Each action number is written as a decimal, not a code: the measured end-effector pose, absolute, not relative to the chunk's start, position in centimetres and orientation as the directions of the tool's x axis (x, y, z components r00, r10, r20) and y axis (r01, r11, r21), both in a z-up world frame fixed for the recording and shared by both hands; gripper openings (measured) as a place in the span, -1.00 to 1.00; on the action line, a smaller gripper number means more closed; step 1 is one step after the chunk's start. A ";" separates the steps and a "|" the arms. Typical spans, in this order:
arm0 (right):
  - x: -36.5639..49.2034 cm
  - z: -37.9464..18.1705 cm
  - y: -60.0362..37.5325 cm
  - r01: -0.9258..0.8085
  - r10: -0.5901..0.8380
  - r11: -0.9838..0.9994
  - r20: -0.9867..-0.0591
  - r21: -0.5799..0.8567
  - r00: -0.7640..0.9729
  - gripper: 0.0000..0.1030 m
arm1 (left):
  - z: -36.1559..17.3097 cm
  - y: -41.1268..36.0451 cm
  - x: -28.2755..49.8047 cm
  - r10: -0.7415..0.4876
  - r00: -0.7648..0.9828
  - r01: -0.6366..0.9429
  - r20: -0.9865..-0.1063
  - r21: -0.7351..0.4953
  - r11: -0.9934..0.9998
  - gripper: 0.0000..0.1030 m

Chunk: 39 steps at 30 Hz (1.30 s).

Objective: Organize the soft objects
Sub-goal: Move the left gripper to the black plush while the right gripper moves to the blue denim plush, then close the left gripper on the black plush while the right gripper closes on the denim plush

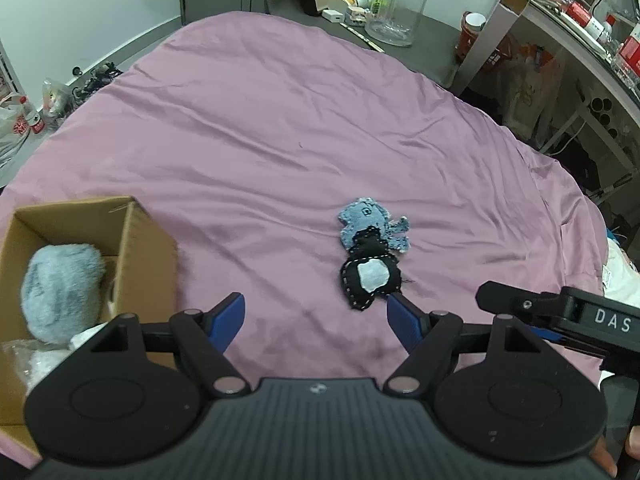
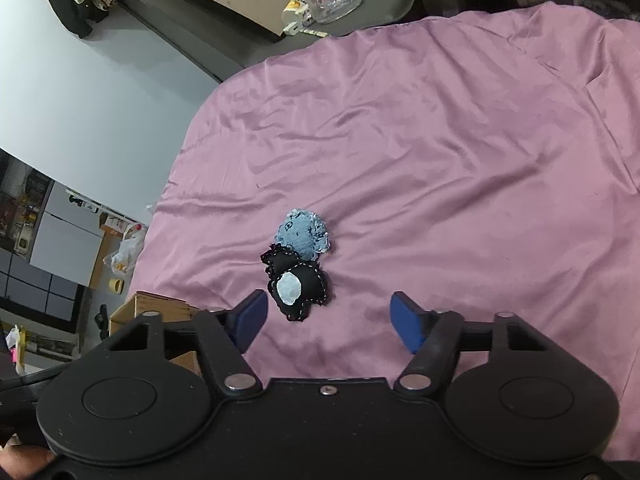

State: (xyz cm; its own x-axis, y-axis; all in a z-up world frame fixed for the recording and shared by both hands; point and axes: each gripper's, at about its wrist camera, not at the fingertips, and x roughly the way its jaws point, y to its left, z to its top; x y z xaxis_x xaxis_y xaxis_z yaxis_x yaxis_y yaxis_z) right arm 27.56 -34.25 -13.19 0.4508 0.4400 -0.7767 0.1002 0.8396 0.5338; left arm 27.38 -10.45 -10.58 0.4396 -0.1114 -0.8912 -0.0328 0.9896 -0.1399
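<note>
A black stitched soft toy with a white patch (image 1: 370, 280) lies on the pink bedsheet (image 1: 280, 120), touching a blue denim soft toy (image 1: 370, 224) just beyond it. My left gripper (image 1: 316, 316) is open and empty, its right finger close to the black toy. A cardboard box (image 1: 140, 248) at the left holds a grey fluffy plush (image 1: 60, 288). In the right wrist view the black toy (image 2: 298, 286) and the denim toy (image 2: 306, 232) lie just ahead of my right gripper (image 2: 328, 320), which is open and empty. The right gripper's body (image 1: 560, 316) shows at the left view's right edge.
A dark side table behind the bed carries a large clear jar (image 1: 396, 4) and small bottles. A cluttered shelf (image 1: 580, 40) stands at the right. Bags lie on the floor at the left (image 1: 24, 120). The box corner (image 2: 156, 308) shows left of my right gripper.
</note>
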 end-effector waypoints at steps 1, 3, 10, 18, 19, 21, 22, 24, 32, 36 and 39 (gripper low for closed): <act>27.8 -13.3 -34.4 0.097 0.446 0.837 -0.775 0.538 0.447 0.16 | -10.8 -10.6 27.5 -0.113 0.438 -0.031 -0.892 -0.141 0.989 0.49; 28.2 -13.7 -34.6 0.095 0.456 0.833 -0.774 0.545 0.438 0.08 | -11.3 -11.1 28.0 -0.118 0.430 -0.032 -0.895 -0.146 0.989 0.49; 29.7 -15.1 -35.4 0.097 0.486 0.818 -0.771 0.567 0.412 -0.14 | -13.0 -12.5 29.4 -0.144 0.407 -0.032 -0.902 -0.171 0.985 0.48; 31.1 -16.4 -36.1 0.110 0.501 0.806 -0.770 0.581 0.395 -0.25 | -14.9 -14.0 30.8 -0.183 0.386 -0.018 -0.904 -0.206 0.978 0.43; 31.3 -16.6 -36.2 0.113 0.502 0.805 -0.770 0.582 0.393 -0.26 | -15.2 -14.2 31.1 -0.185 0.381 -0.020 -0.906 -0.208 0.978 0.43; 31.5 -16.9 -36.3 0.116 0.505 0.803 -0.771 0.585 0.388 -0.28 | -15.8 -14.3 31.3 -0.190 0.373 -0.026 -0.908 -0.215 0.976 0.42; 31.7 -17.0 -36.4 0.116 0.507 0.802 -0.771 0.585 0.386 -0.28 | -16.1 -14.4 31.5 -0.193 0.370 -0.029 -0.909 -0.219 0.975 0.42; 31.9 -17.3 -36.4 0.115 0.511 0.801 -0.770 0.588 0.382 -0.28 | -16.6 -14.5 31.7 -0.192 0.366 -0.034 -0.910 -0.219 0.975 0.42; 33.0 -18.0 -35.9 0.104 0.529 0.794 -0.764 0.599 0.369 -0.28 | -18.3 -14.4 32.6 -0.197 0.357 -0.058 -0.913 -0.232 0.971 0.26; 33.8 -18.3 -35.3 0.096 0.537 0.791 -0.761 0.604 0.363 -0.27 | -18.8 -14.1 32.9 -0.208 0.351 -0.076 -0.913 -0.249 0.966 -0.21; 34.4 -18.6 -34.6 0.087 0.544 0.789 -0.758 0.608 0.359 -0.26 | -18.7 -13.7 32.9 -0.218 0.346 -0.076 -0.913 -0.258 0.963 -0.31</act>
State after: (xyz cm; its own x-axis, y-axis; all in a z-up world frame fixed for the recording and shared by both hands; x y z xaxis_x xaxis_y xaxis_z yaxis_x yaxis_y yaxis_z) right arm 34.38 -34.58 -18.59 0.3591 0.5439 -0.7584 0.0873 0.7895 0.6075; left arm 32.95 -13.72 -18.65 0.3455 -0.2177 -0.9128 -0.0758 0.9631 -0.2584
